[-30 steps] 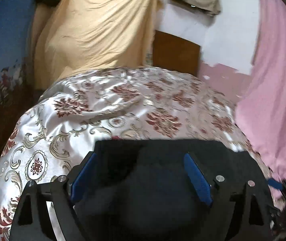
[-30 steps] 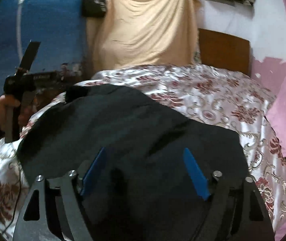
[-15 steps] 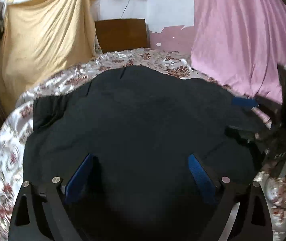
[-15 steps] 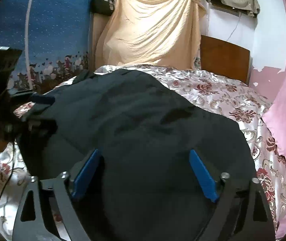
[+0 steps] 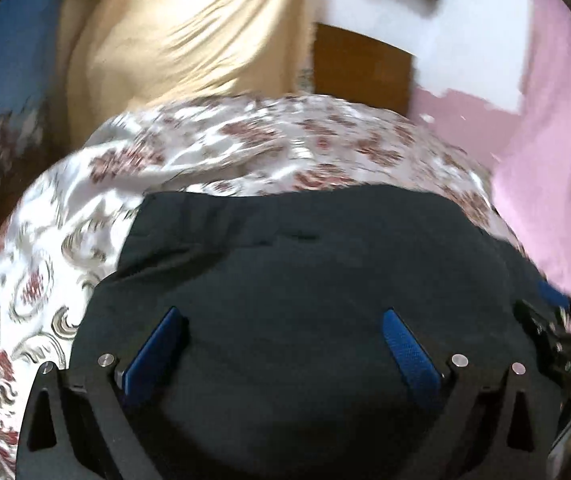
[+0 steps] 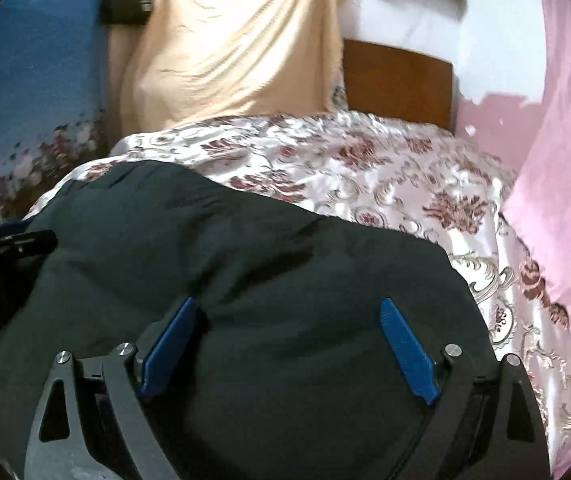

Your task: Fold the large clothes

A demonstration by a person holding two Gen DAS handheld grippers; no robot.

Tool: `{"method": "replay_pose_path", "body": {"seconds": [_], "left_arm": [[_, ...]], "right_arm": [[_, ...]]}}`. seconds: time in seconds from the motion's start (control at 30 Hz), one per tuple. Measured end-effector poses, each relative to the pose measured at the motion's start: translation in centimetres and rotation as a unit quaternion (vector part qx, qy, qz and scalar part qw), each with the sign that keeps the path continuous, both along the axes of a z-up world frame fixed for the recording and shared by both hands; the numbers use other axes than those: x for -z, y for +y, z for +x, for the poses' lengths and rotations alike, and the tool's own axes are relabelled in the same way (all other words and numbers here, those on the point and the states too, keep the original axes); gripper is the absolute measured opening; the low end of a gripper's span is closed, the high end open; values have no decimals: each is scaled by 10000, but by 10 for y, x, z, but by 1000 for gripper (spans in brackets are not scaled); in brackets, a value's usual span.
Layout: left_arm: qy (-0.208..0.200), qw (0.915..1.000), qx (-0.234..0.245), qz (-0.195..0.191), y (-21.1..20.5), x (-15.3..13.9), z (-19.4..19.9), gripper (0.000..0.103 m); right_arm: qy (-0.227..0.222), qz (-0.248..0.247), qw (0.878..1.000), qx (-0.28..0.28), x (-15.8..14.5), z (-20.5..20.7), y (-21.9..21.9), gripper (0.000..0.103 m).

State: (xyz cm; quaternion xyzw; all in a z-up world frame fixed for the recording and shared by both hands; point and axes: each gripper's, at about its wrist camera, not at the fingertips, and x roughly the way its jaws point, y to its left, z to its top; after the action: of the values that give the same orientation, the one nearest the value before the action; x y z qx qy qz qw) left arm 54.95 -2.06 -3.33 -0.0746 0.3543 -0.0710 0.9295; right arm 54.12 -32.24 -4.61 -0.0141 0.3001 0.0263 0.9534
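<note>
A large black garment (image 5: 305, 264) lies spread on a bed with a floral satin cover (image 5: 245, 148); it also fills the right wrist view (image 6: 245, 264). My left gripper (image 5: 281, 316) is open, its blue pads (image 5: 405, 344) wide apart just over the cloth's near edge. My right gripper (image 6: 285, 308) is open too, over the garment's near right part, its blue pads (image 6: 405, 344) apart. The right gripper shows at the right edge of the left wrist view (image 5: 557, 332). The left gripper shows at the left edge of the right wrist view (image 6: 9, 244). Neither holds cloth.
A wooden headboard (image 6: 397, 80) stands behind the bed. A yellow sheet (image 6: 237, 48) hangs at the back left, a pink curtain (image 6: 565, 160) along the right, a blue cloth (image 6: 37, 72) on the left wall.
The left wrist view swung right toward the curtain, then back left toward the headboard, and is blurred now. The right gripper dropped a little lower over the garment. Both stay open.
</note>
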Motion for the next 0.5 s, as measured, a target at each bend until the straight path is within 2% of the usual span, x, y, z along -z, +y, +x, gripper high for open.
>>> {"method": "replay_pose_path", "body": {"seconds": [0.1,0.27,0.5], "left_arm": [[88,9993,-278,-237,16,12,15,103],[126,9977,-544,-380,26,25,31,103],[98,9970,-620,-454,27,35,42,103]], "right_arm": [[116,160,9998,88,9,18,-10,90],[245,473,9985,89,24,41,-23,94],[303,755,9967,32,41,63,-29,100]]}}
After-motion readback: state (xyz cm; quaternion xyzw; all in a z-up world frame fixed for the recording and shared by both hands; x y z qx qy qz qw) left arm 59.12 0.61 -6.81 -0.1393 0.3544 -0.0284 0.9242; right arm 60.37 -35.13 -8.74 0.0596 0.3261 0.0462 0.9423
